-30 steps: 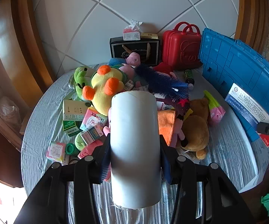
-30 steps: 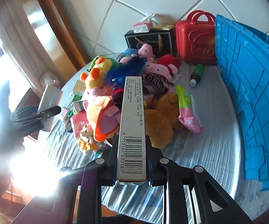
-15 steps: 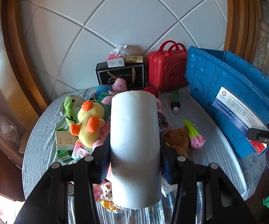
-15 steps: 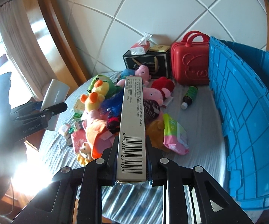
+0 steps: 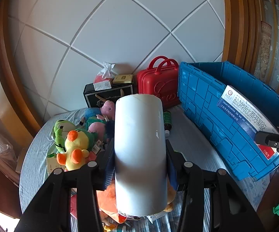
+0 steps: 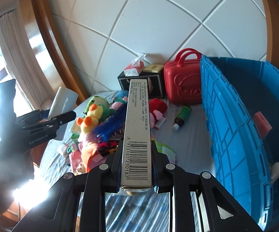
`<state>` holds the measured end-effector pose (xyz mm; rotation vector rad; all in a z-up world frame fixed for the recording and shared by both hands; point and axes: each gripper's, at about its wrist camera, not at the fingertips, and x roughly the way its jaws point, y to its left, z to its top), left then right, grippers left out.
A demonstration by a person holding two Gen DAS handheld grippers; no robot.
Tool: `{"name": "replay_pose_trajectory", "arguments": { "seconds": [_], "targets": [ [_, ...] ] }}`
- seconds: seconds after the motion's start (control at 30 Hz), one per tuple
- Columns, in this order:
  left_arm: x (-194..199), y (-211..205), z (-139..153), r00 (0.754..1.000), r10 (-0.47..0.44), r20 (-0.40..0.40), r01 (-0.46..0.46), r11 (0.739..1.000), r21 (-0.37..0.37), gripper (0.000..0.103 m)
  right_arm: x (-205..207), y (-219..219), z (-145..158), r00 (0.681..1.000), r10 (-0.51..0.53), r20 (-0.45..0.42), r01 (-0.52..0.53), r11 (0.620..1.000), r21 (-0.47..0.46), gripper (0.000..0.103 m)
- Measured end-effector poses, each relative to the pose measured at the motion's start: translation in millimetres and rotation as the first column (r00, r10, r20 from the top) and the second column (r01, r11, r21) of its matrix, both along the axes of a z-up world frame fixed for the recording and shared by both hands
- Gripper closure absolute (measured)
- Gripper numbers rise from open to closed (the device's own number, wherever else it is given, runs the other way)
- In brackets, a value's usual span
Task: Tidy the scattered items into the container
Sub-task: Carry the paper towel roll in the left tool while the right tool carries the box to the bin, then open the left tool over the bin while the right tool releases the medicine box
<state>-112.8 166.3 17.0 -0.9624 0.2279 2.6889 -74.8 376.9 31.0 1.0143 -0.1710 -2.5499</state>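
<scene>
Your left gripper (image 5: 140,160) is clamped on a white cylindrical tube (image 5: 140,150). Your right gripper (image 6: 136,166) grips a long barcoded cardboard box (image 6: 137,135) beside the blue plastic crate (image 6: 234,131).

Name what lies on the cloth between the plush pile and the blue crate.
A small green bottle with a white cap lies on its side there, apart from the blue plastic crate, shown in the right wrist view.

White box (image 5: 140,150) held aloft; barcoded carton (image 6: 137,135) held; blue crate (image 6: 236,127) right.
</scene>
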Motion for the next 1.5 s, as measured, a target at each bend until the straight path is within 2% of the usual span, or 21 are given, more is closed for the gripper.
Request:
{"name": "replay_pose_trajectory", "arguments": {
  "seconds": [0.4, 0.7, 1.23, 1.5],
  "targets": [
    [-19.1, 77.8, 26.0, 0.996, -0.079, -0.037, 0.079, 0.997, -0.008, 0.058, -12.8, 61.6, 19.8, 0.997, -0.068, -0.034, 0.067, 0.998, -0.017, 0.081],
    [-37.3, 151.1, 41.8, 0.984, -0.17, -0.061, 0.17, 0.985, -0.013, 0.058, -21.6, 115.1, 25.8, 0.989, -0.138, -0.05, 0.137, 0.99, -0.029, 0.081],
    [-57.0, 291.1, 51.6, 0.936, -0.343, -0.077, 0.343, 0.939, -0.018, 0.058, -30.0, 217.1, 31.1, 0.955, -0.291, -0.057, 0.29, 0.957, -0.026, 0.081],
    [-63.8, 344.8, 42.5, 0.913, -0.406, -0.045, 0.406, 0.914, -0.015, 0.058, -28.7, 265.4, 29.3, 0.927, -0.371, -0.051, 0.37, 0.929, -0.025, 0.081]
  ]
}}
